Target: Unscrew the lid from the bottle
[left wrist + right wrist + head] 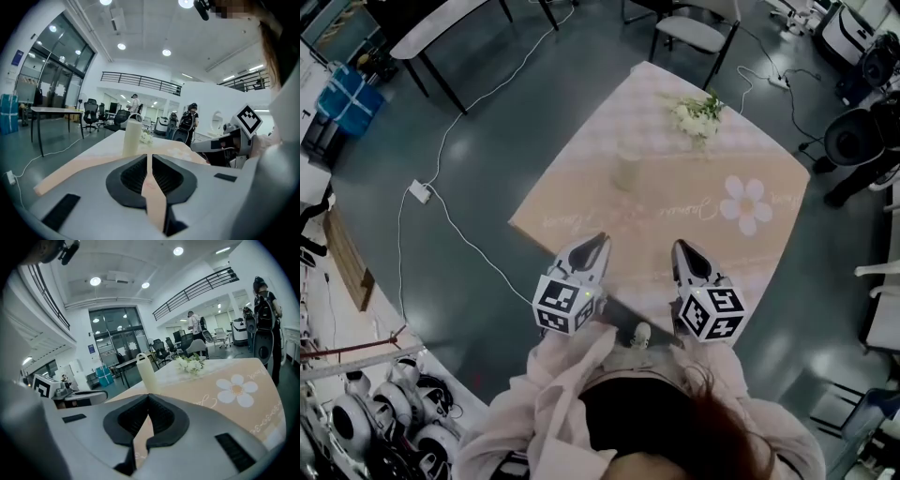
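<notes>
The bottle (pixel 626 169) stands upright near the middle of the table (pixel 581 202), pale and slim, and we see its lid (pixel 140 357) on top, carrying a looped handle. Nothing touches it. Beyond it, toward the far edge of the table, lies a small bunch of white flowers (pixel 698 114), well apart from the bottle, and to our right a large daisy print (pixel 745 204) marks the pinkish cloth. Nearer to us, both claws hover over the near edge of the table, well short of the bottle. The left claw (pixel 600 240) is clenched with nothing in it: in the left gripper view its dark pads meet tip to tip (pixel 149 159), and the bottle (pixel 132 137) rises beyond them, slightly left of their line. The right claw (pixel 680 246) is likewise clenched and empty; in the right gripper view its jaws meet (pixel 148 401) with the bottle (pixel 146 376) standing straight ahead of them and the flowers (pixel 190 363) off to the right. The two claws sit side by side, apart from each other. Farther out, a chair (pixel 694 33) stands past the far side of the table, and a white power strip (pixel 419 191) with its cable lies on the dark floor (pixel 487 112) to our left.
</notes>
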Tool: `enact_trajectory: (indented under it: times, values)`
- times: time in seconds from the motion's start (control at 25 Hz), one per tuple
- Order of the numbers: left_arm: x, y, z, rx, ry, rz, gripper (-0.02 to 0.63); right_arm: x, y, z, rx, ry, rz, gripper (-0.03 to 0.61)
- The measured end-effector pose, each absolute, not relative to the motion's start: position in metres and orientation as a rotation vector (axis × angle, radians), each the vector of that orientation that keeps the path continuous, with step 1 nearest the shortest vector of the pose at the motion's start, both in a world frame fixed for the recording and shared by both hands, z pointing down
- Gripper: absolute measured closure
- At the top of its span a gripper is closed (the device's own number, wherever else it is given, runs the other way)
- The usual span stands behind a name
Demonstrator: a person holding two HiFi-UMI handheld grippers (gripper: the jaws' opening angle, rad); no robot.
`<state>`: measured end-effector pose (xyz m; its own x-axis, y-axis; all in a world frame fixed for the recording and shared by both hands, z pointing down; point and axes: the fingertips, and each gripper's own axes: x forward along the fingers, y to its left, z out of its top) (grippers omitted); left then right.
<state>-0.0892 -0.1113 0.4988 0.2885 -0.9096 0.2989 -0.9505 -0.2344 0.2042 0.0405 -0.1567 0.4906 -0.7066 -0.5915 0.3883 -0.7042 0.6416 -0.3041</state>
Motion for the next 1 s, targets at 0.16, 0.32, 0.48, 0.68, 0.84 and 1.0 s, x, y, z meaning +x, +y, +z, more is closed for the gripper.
enact_trajectory:
  times: [0.16,0.32,0.48,0.68,0.84,1.0]
  values:
    - [-0.109,-0.151,0.505,2.315,-1.574,0.196,0.539,0.022,-0.173,0.496,1.171,-2.535,0.667,0.566]
    - [-0.119,-0.190,0.516,2.397,-1.467,0.212,0.418,0.008,-0.187,0.505,1.270,-2.467,0.678,0.566]
    - [-0.124,-0.229,0.534,2.440,-1.402,0.204,0.328,0.003,-0.200,0.514,1.353,-2.405,0.692,0.566]
    - [-0.124,-0.265,0.561,2.455,-1.384,0.206,0.254,0.002,-0.216,0.526,1.408,-2.354,0.711,0.566]
    - [-0.115,-0.287,0.573,2.547,-1.420,0.240,0.244,0.001,-0.227,0.541,1.392,-2.320,0.727,0.566]
    - [-0.100,-0.304,0.579,2.607,-1.410,0.285,0.241,0.003,-0.238,0.550,1.377,-2.297,0.759,0.566]
